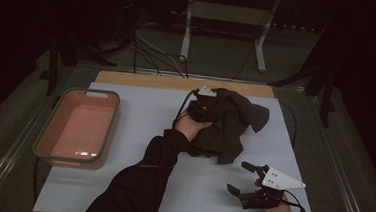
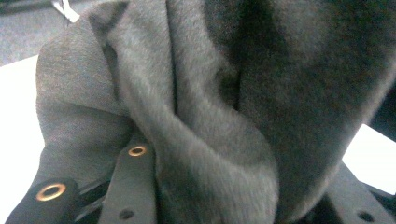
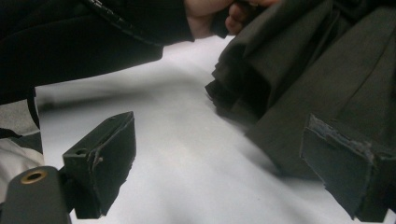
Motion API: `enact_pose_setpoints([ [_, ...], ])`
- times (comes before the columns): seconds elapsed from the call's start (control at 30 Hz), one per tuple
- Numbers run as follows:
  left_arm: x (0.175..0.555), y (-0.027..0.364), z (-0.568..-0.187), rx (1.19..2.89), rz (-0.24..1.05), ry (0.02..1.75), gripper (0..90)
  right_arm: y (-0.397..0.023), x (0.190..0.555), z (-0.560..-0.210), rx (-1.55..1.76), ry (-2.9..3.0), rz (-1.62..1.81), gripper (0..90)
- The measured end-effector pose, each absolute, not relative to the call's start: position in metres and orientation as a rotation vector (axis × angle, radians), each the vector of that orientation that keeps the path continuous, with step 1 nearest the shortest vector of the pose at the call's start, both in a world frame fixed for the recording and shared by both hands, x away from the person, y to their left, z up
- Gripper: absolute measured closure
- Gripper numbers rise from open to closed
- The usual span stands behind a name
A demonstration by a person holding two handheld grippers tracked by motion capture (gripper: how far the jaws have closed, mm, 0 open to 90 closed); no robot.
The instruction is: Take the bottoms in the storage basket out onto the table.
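Left gripper (image 1: 199,105) jaws clamp the dark cloth (image 1: 230,121); right gripper (image 1: 251,183) jaws stand apart. We judge trailing folds could drag along the bench (image 1: 140,112).

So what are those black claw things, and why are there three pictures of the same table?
There's no robot here. A person holds a pinching tool in each hand, and each tool has two black jaws that squeeze things. One picture comes from a camera up high, looking down on the white table. The other two come from little cameras riding on the tools, so they look very close up. The left tool is buried in a dark grey cloth, which is bunched up near the far side of the table. Up close, the fuzzy cloth sits between its jaws, so it seems to be gripping it. The right tool is open and holds nothing. A pink tub with a grey rim sits empty on the left.
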State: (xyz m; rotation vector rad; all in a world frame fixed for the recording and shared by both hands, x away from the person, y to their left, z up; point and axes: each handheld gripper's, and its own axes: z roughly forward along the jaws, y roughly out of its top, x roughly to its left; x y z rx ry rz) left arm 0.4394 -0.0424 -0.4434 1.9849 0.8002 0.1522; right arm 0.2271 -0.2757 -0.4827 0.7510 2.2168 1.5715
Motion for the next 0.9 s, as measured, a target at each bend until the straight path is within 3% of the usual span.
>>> enact_pose_setpoints([
  [0.13, 0.436, -0.049, -0.449, 2.003, 0.174, 0.793, 55.7, -0.276, 0.227, -0.483, 0.750, 2.218, 1.570, 10.5],
  [0.37, 0.439, -0.050, -0.450, 2.005, 0.140, 0.823, 41.9, -0.276, 0.227, -0.483, 0.751, 2.218, 1.568, 10.5],
  [0.57, 0.438, -0.050, -0.446, 2.050, 0.163, 0.828, 22.7, -0.276, 0.227, -0.484, 0.758, 2.221, 1.564, 10.5],
  [0.9, 0.436, -0.039, -0.431, 2.057, 0.177, 0.777, 2.0, -0.277, 0.228, -0.484, 0.770, 2.210, 1.557, 10.5],
])
